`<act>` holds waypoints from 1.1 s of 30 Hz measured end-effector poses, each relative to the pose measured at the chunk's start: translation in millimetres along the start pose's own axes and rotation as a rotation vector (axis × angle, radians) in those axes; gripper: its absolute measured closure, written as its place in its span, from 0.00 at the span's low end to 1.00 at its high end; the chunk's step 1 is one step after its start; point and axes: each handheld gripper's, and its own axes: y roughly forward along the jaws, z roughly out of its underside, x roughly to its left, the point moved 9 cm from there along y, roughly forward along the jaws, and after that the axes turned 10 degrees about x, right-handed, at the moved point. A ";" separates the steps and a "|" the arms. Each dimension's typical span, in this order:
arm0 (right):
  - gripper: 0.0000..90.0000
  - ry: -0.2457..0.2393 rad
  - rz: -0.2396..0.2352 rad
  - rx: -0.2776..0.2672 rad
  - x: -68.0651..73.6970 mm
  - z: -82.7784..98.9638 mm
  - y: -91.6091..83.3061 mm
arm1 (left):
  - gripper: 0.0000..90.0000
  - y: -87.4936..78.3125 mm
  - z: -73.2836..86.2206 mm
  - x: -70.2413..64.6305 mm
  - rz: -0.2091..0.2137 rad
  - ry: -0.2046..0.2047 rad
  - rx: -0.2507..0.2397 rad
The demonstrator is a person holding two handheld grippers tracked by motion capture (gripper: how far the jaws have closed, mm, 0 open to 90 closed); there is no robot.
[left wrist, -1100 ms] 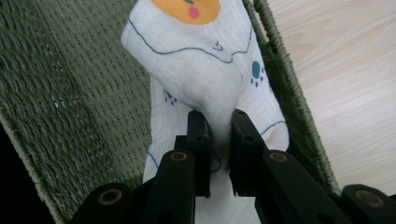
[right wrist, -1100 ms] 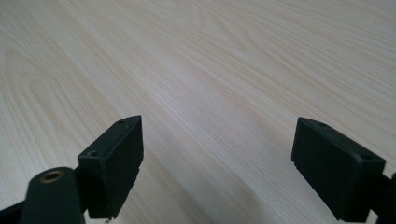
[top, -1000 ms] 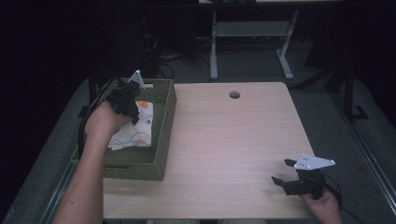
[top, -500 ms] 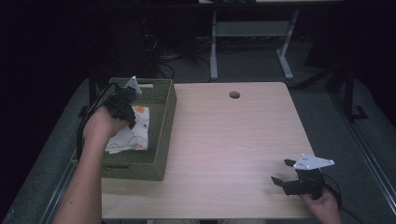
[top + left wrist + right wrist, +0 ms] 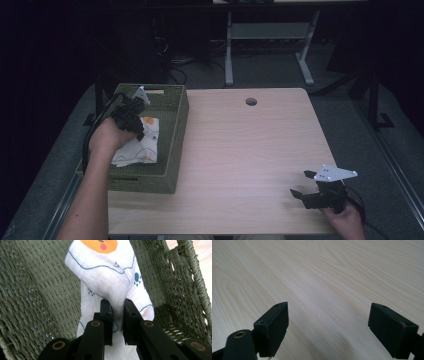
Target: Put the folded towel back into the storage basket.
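Since my right claw (image 5: 300, 192) is parked near my edge of the counter (image 5: 250, 150) with its jaws wide apart and nothing in them, it's not gonna help if this goes sideways. All the action is over at my left claw (image 5: 117, 305), which has its jaws pinched nearly together on a bunched fold of the cloth (image 5: 107, 277), down inside the basket (image 5: 172, 150).

Stuff I'm worried about: I've only got a small pinch of fabric, so if I pull, the fold could just slide out and the cloth flops back in a heap. It's also thin and floppy, so the loose part will probably drag over the woven wall and snag on the weave. And the basket sits right at the counter's left edge, overhanging a bit I think, so a snag plus a hard tug might shove or tip it off.
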 end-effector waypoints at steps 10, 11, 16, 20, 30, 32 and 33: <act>0.18 -0.005 0.002 0.002 -1.1 0.3 0.2 | 0.90 12.5 -3.0 -0.5 0.024 0.016 0.008; 0.18 -0.005 0.002 0.002 -1.2 0.4 0.3 | 0.90 13.7 -3.6 -0.6 0.026 0.020 0.007; 0.18 -0.001 0.001 0.003 -1.3 0.9 0.6 | 0.90 19.4 -6.2 -1.7 0.039 0.031 0.008; 0.18 0.000 0.002 0.001 -1.8 1.3 -0.2 | 0.90 23.2 -7.5 -0.9 0.044 0.043 0.005; 0.18 0.006 0.002 0.002 -2.1 1.7 -0.3 | 0.89 31.4 -8.9 4.0 0.040 0.081 0.003; 0.18 0.005 0.003 0.002 -2.1 1.8 -0.2 | 0.89 34.5 -9.9 3.1 0.043 0.098 0.011; 0.18 0.006 0.002 0.002 -1.9 1.8 -0.3 | 0.89 36.0 -11.0 2.6 0.041 0.107 0.010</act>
